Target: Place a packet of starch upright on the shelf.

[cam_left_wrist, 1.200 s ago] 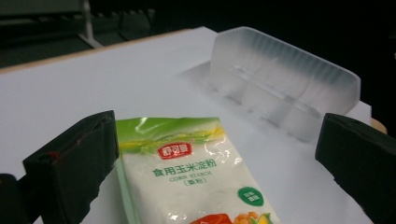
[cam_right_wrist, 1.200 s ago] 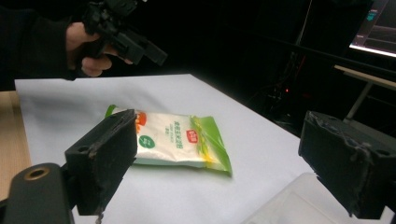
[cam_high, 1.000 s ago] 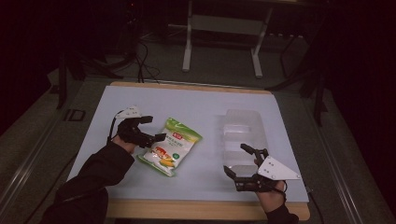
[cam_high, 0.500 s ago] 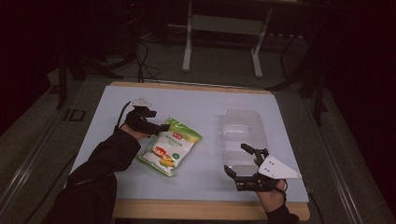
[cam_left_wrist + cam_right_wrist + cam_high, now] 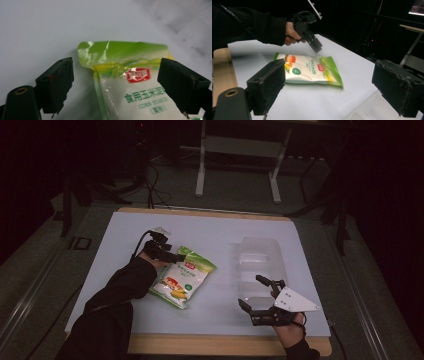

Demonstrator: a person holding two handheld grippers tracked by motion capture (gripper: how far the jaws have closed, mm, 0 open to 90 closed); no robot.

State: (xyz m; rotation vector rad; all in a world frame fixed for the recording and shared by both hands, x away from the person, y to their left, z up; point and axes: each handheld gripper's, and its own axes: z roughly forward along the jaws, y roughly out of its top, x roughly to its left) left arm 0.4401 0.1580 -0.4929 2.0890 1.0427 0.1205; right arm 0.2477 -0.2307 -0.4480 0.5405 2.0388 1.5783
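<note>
The left gripper (image 5: 172, 256), jaws apart and just closing, hovers over the corn starch bag's (image 5: 182, 278) green top edge. The right gripper (image 5: 261, 295) gapes empty beside the clear container (image 5: 260, 260).

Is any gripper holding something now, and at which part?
Nothing is held. The left gripper is open around the bag's top edge; the right gripper is open.

Green-white pouch (image 5: 183, 277), red label; black claws; white table (image 5: 210, 232).

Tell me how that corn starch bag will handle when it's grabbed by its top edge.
The corn starch bag is glossy film, so probably slippery. It lies flat and looks powder-filled, so it will likely sag below the green seal. It seems unlikely to roll.
</note>
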